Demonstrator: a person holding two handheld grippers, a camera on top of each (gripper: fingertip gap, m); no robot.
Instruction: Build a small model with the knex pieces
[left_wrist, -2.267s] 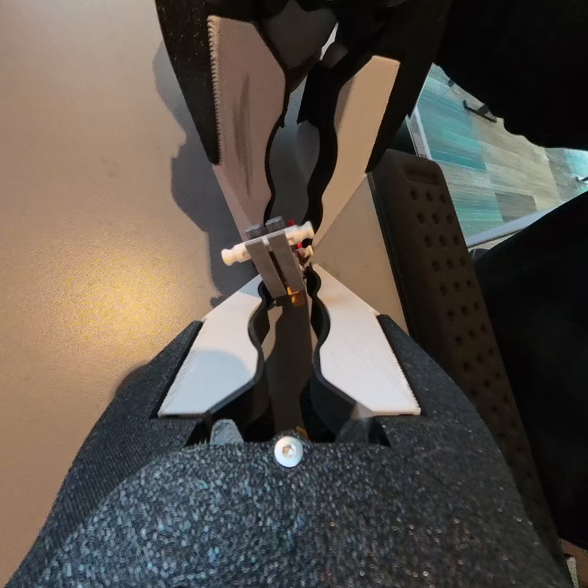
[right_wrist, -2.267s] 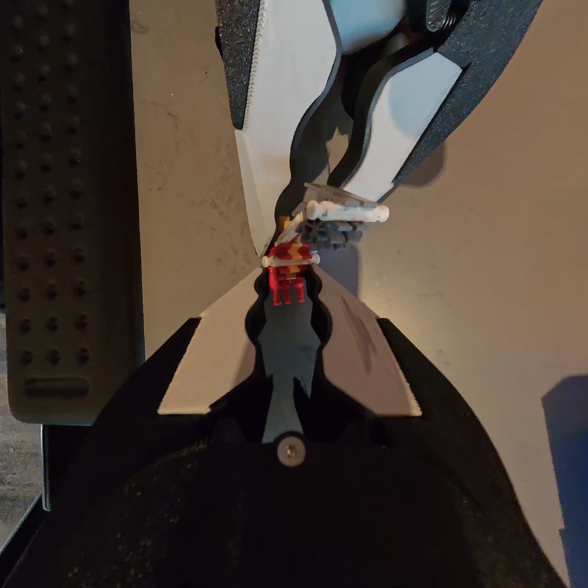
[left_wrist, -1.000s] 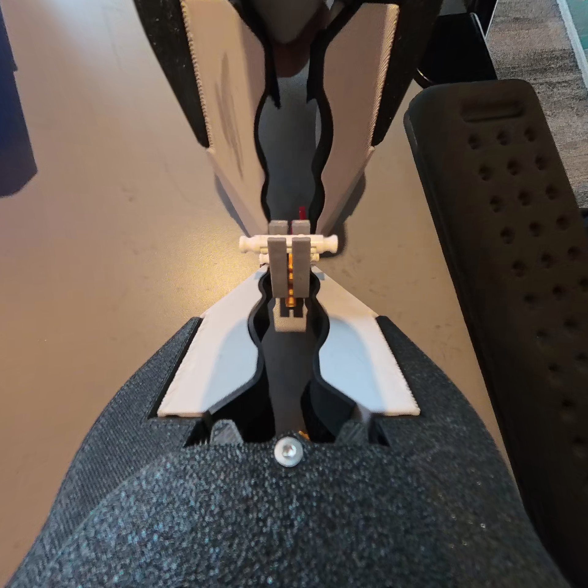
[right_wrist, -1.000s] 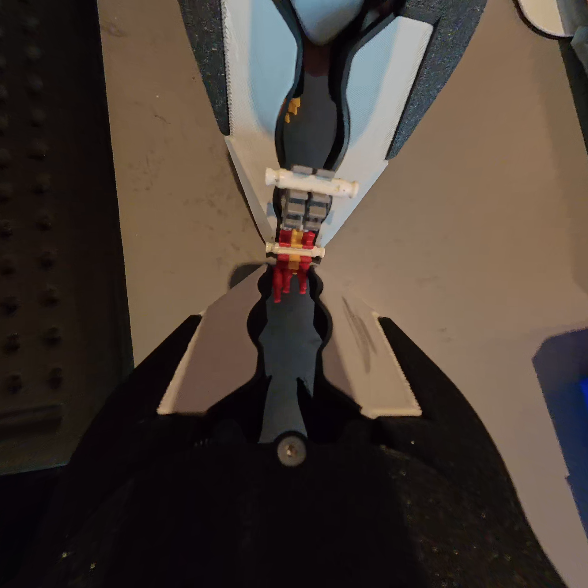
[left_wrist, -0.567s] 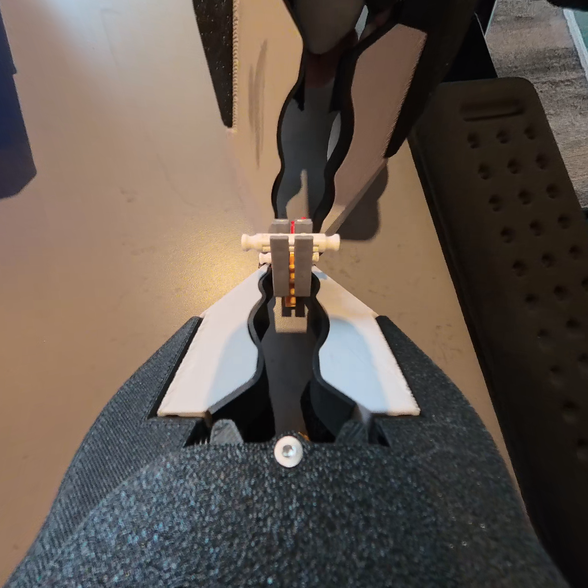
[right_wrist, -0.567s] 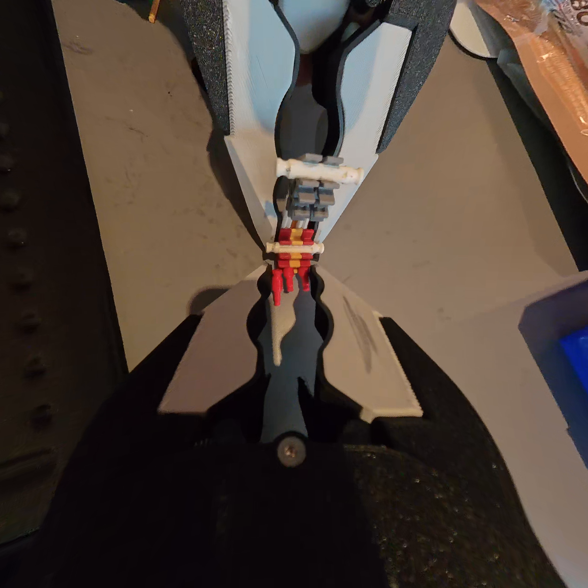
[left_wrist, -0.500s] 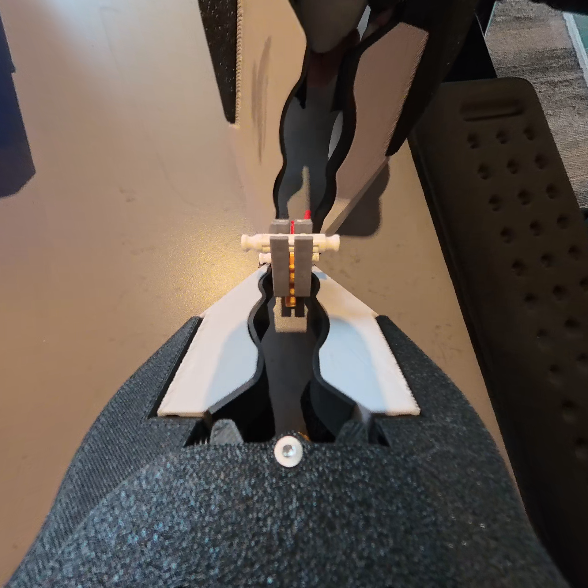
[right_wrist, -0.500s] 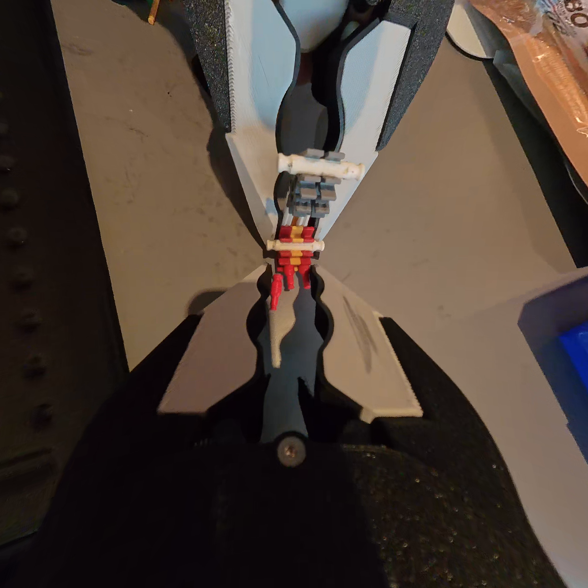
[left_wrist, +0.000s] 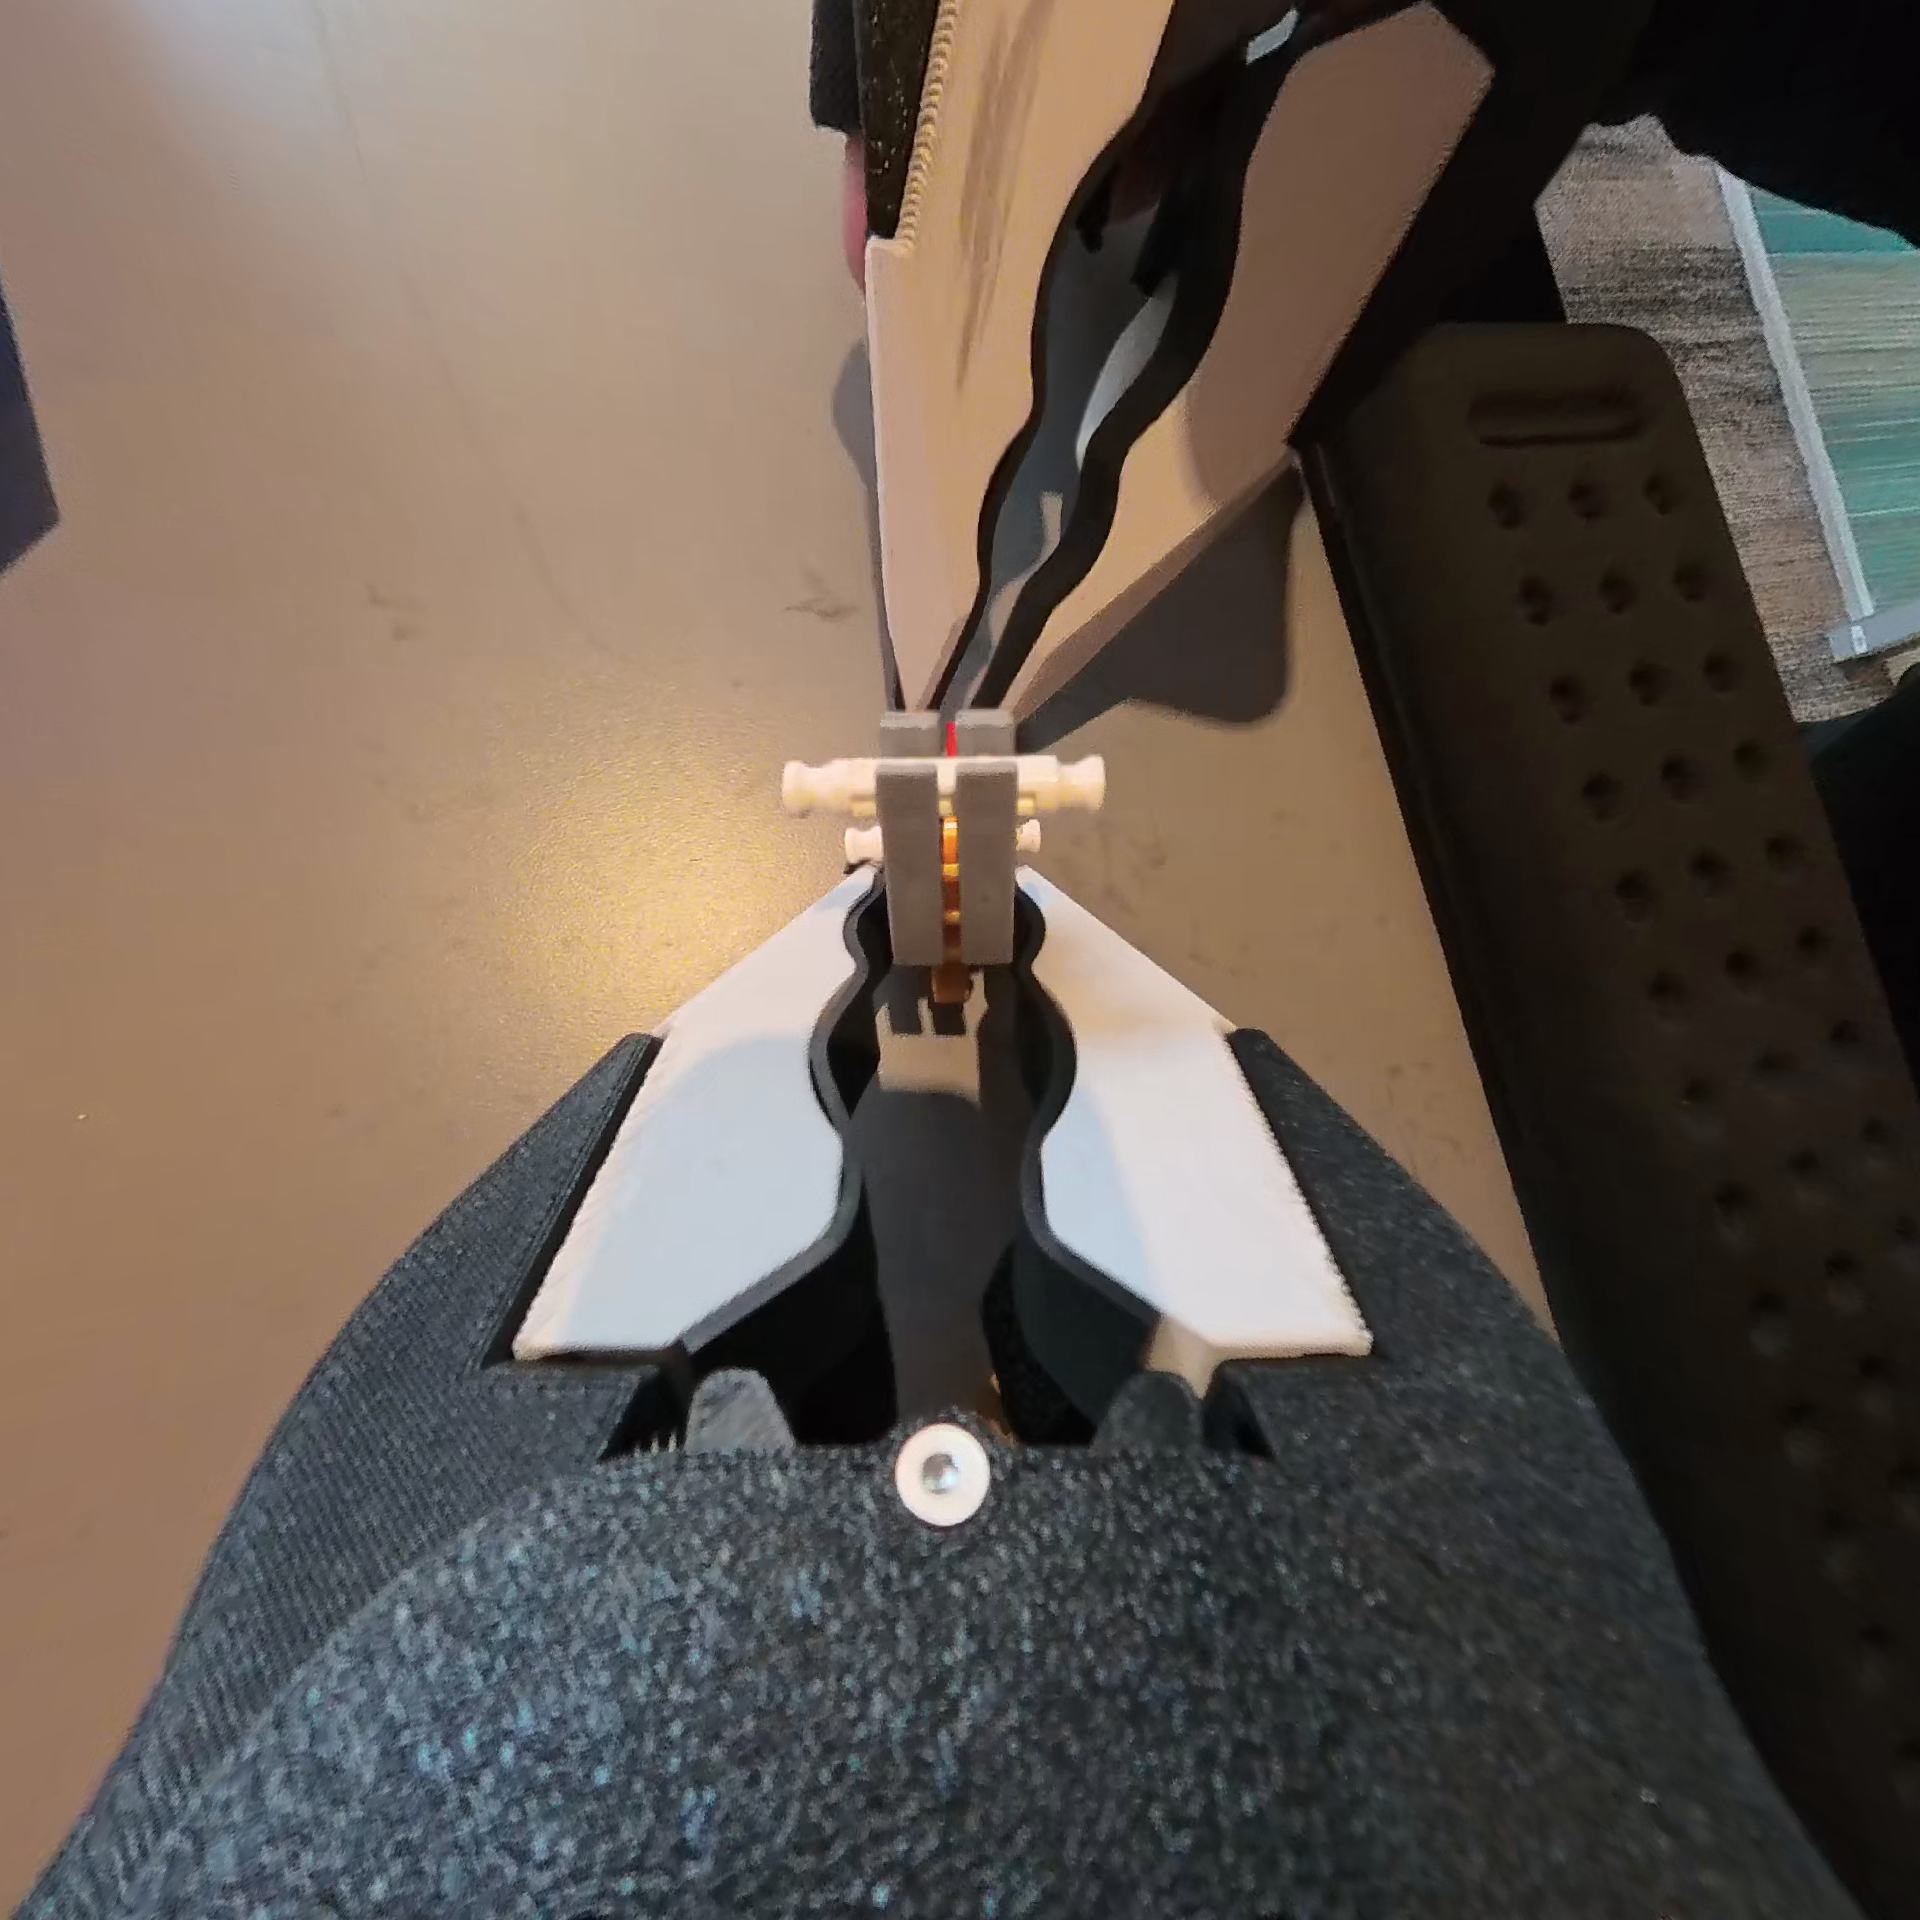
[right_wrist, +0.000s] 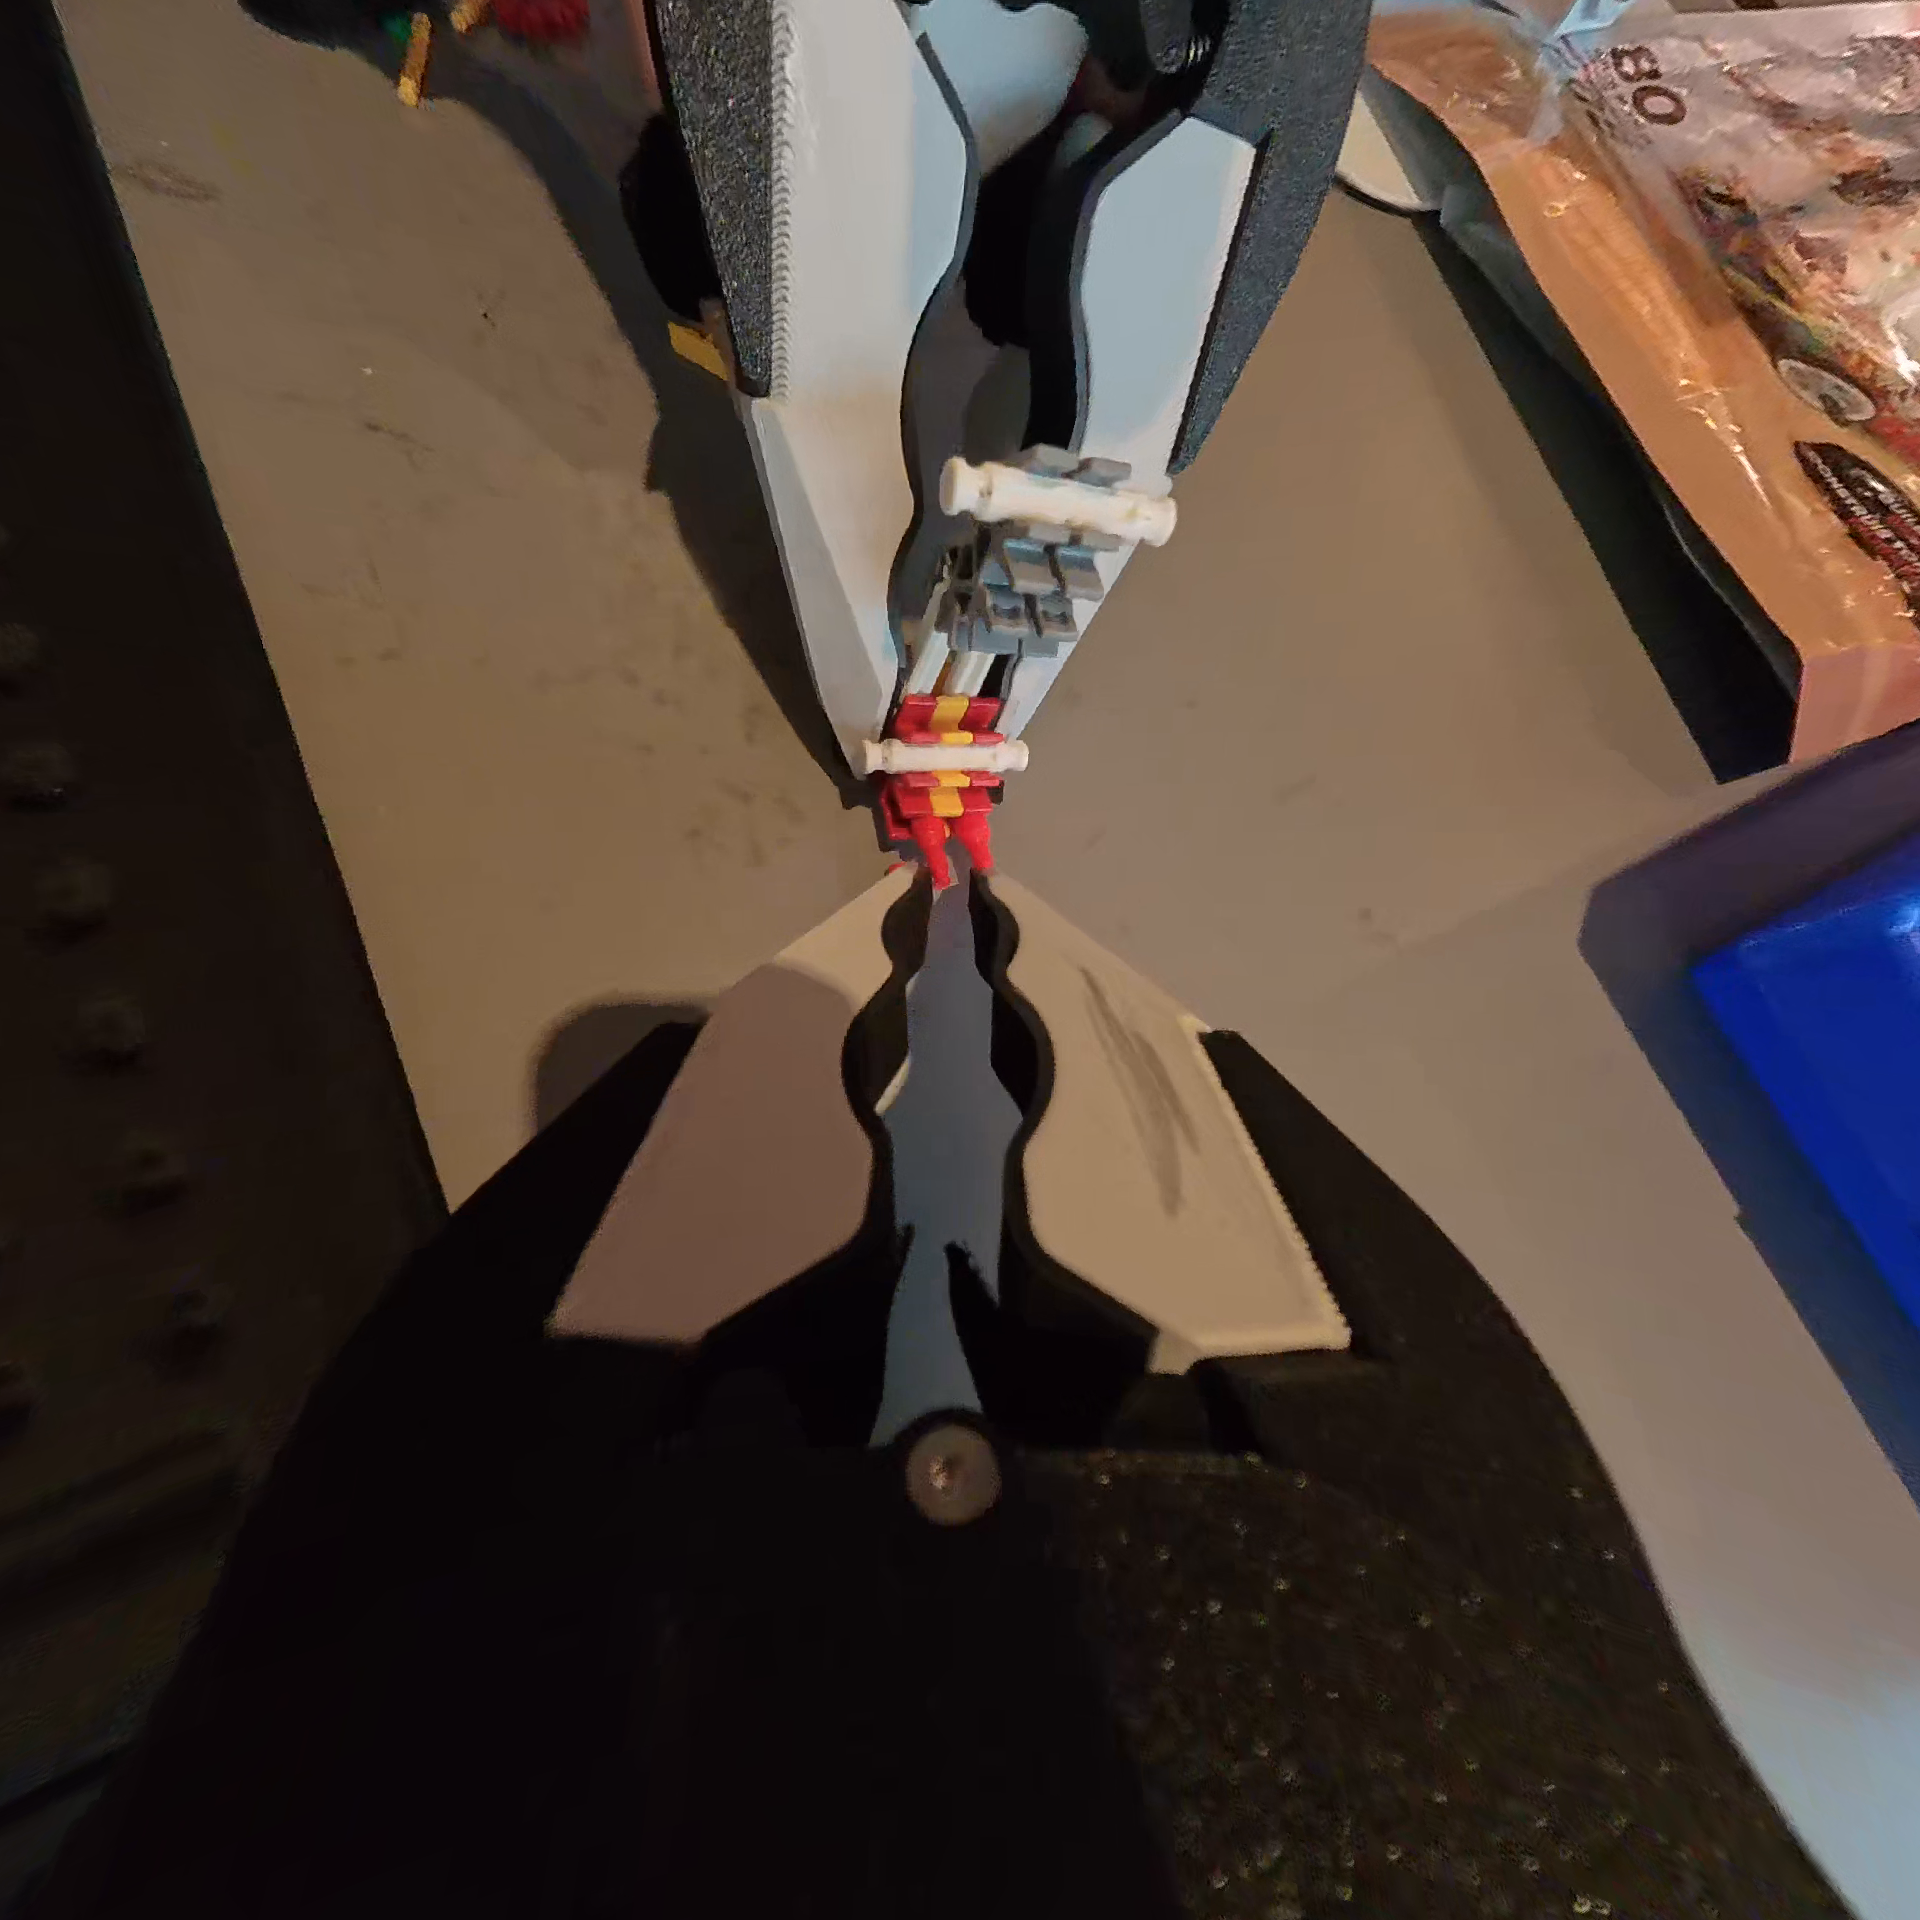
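Note:
A small brick model (left_wrist: 943, 831) of grey plates, white bars and red and yellow pieces hangs between both grippers above the tan table (left_wrist: 416, 727). My left gripper (left_wrist: 945, 914) is shut on its grey end. In the right wrist view the model (right_wrist: 940, 769) shows its red and yellow end. My right gripper (right_wrist: 945, 881) is shut on the tip of a red prong there, jaws almost together. The right gripper (left_wrist: 961, 707) comes in tilted from above in the left wrist view. The left gripper (right_wrist: 945, 727) faces me in the right wrist view.
A black perforated pad (left_wrist: 1662, 935) lies along the table's edge, also in the right wrist view (right_wrist: 125, 935). A blue box (right_wrist: 1818, 1091) stands at the right. Clear bags of parts (right_wrist: 1714, 260) lie at the far right. Loose bricks (right_wrist: 468, 21) lie far off. The tips of both grippers are at nearly the same place.
My right gripper has drawn back along the red prongs to their tips, narrowed its jaws and tilted. The left gripper has kept its hold on the grey end.

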